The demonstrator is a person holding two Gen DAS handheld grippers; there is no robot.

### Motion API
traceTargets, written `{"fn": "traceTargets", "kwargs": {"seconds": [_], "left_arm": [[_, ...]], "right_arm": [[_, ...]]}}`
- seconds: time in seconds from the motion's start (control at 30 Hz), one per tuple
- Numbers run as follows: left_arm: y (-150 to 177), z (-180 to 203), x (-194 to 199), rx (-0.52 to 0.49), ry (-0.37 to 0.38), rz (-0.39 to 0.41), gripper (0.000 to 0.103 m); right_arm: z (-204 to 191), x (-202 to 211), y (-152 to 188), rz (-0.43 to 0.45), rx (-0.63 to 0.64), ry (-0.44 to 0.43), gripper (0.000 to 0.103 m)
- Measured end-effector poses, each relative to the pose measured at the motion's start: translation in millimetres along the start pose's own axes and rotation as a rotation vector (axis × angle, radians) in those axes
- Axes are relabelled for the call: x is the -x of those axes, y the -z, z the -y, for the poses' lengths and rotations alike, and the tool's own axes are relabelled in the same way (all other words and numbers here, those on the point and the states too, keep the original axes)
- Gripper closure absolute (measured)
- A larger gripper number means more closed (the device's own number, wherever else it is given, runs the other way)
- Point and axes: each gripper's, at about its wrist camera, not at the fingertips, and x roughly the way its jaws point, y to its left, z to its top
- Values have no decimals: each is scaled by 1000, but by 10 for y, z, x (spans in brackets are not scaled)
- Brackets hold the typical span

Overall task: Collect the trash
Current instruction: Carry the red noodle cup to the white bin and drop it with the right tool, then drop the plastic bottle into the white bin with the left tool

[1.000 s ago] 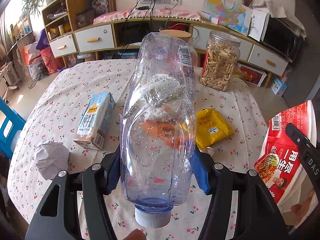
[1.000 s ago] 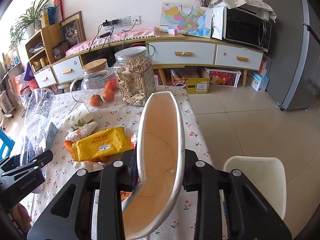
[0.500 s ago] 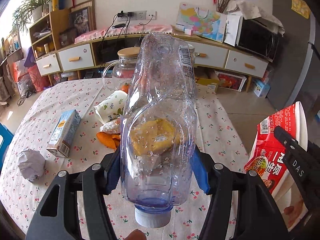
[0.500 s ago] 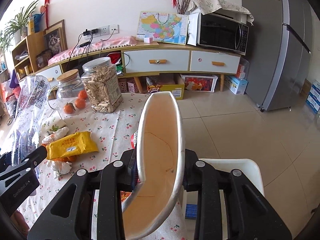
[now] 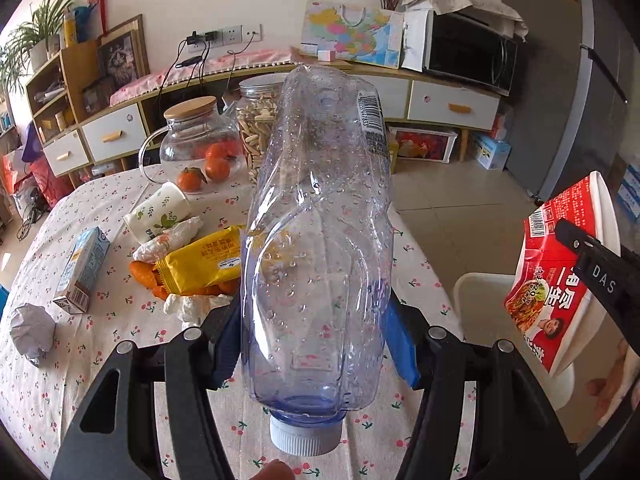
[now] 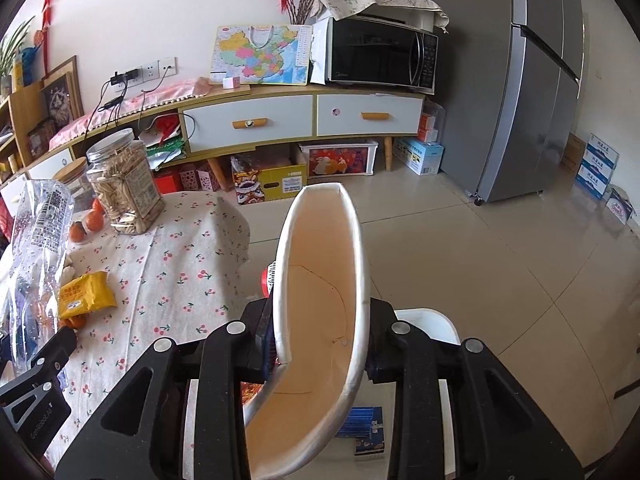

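Both grippers are carrying loads at once here. The left gripper (image 5: pixel 316 344) is pinching a crushed clear plastic bottle (image 5: pixel 320 240) across its lower body, cap (image 5: pixel 305 438) pointing back at the camera, blue pads pressing in on both flanks, probably so the light, slippery shell is not sliding out. The right gripper (image 6: pixel 320 344) is squeezing a red instant-noodle cup (image 6: pixel 320 320) flat between its fingers, open mouth facing the lens, rim bent into a long oval. It is hanging off the table's right edge, directly over a white bin (image 6: pixel 428 324) standing on the floor, which already has a blue packet inside; my read is the cup is about to be dropped there.

More trash is waiting on the cherry-print tablecloth (image 5: pixel 120 320): a yellow wrapper (image 5: pixel 200 260) near the middle, orange peel under it, a milk carton (image 5: pixel 82 270) and a crumpled paper ball (image 5: pixel 32 332) toward the left edge. Two jars are standing at the far edge. Behind, a long sideboard with a microwave, and a grey fridge on tiled floor.
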Motion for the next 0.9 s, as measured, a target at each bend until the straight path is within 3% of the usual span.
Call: {"fn": "traceTargets", "kwargs": {"seconds": [0.27, 0.33, 0.43, 0.9], "left_arm": [[86, 417, -89, -16, 52, -41, 43], [94, 542, -91, -30, 65, -46, 43], [78, 734, -79, -56, 81, -45, 43], [58, 1545, -27, -150, 162, -55, 42]], "right_arm": [[431, -42, 44, -19, -75, 56, 70], [539, -24, 48, -13, -93, 79, 54], [730, 34, 43, 16, -136, 123, 41], [1454, 130, 30, 70, -271, 237, 22]]}}
